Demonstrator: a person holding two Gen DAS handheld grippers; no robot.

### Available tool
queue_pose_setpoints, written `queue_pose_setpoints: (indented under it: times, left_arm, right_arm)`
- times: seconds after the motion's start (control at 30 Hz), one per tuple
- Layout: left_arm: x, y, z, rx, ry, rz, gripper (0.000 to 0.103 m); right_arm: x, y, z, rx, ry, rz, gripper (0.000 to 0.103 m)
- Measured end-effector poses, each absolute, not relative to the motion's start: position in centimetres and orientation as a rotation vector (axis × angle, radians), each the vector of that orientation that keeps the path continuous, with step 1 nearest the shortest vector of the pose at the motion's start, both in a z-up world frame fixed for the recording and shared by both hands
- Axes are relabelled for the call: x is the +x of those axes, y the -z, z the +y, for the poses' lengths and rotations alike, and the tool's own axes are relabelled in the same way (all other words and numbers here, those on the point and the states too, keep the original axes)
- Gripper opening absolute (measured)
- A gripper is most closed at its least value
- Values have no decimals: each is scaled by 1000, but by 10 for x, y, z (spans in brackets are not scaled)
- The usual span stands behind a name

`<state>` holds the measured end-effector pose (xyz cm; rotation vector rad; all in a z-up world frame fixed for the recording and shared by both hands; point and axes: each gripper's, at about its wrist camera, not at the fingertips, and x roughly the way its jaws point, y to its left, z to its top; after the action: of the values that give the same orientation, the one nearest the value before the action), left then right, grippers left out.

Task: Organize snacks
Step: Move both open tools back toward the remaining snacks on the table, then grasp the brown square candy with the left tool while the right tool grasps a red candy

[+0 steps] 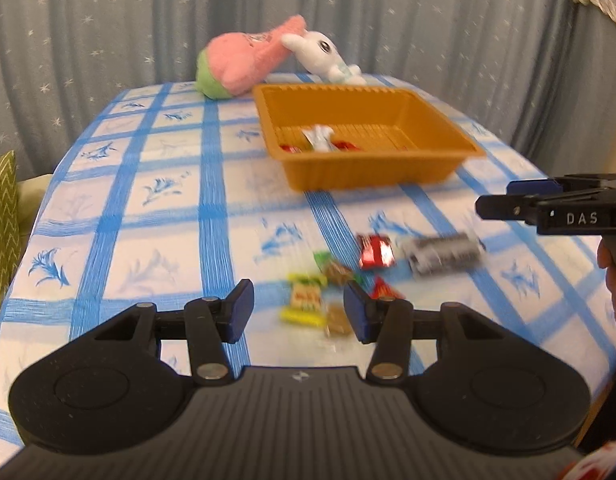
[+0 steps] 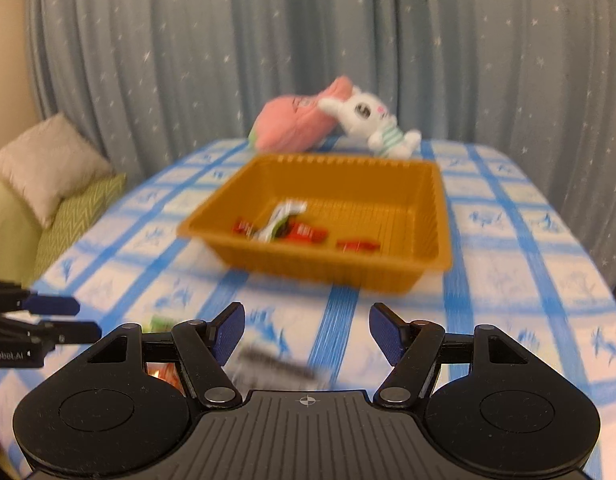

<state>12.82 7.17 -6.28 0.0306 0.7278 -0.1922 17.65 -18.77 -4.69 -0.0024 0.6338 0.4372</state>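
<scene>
The left gripper (image 1: 298,310) hangs over the checked tablecloth (image 1: 156,216) with its jaws partly apart and nothing between the blue pads; the right gripper (image 2: 306,330) stands a little wider, also empty.

Just ahead of the left gripper's fingertips lies a loose cluster of snacks. Leftmost is a yellow-and-green wrapped candy (image 1: 306,298), with a clear-wrapped brown sweet (image 1: 336,320) beside its right pad. Further ahead sit a green-edged brown candy (image 1: 335,270), a shiny red foil packet (image 1: 375,251) and, to the right, a grey-and-black printed packet (image 1: 443,254), which also shows directly under the right gripper's fingers. Well ahead of both grippers stands the orange plastic tray (image 1: 387,168), ribbed and shallow, already holding a white wrapper (image 2: 282,216) and several red packets (image 2: 304,232).

The risks, as I judge them: the candies lie touching or nearly so, and a closing pad could catch two at once or nudge a neighbour away. Foil and cellophane are slick and crinkly, so a flat packet may slide out of the pads or resist being picked off the cloth. The two grippers work close together and could collide. The light tray may skid if bumped.

Beyond the tray lie a pink plush (image 1: 248,60) and a white plush bunny (image 1: 323,54), soft and fuzzy.
</scene>
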Motion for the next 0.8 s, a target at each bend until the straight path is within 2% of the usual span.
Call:
queue_pose_setpoints:
  times: [0.13, 0.23, 0.5, 0.73, 0.8]
  left_arm:
    - [124, 71, 64, 81, 220, 746, 45]
    - [126, 75, 59, 92, 252, 757, 38]
    - [136, 90, 45, 131, 300, 796, 29]
    - [148, 100, 35, 162, 301, 807, 28]
    - [150, 101, 34, 168, 298, 807, 20]
  right_arm:
    - [158, 63, -178, -28, -479, 679, 69]
    - [152, 69, -169, -54, -501, 694, 69]
    - [152, 77, -163, -75, -512, 712, 69]
    - [155, 80, -162, -72, -508, 720, 69]
    - [156, 80, -162, -69, -507, 720, 69]
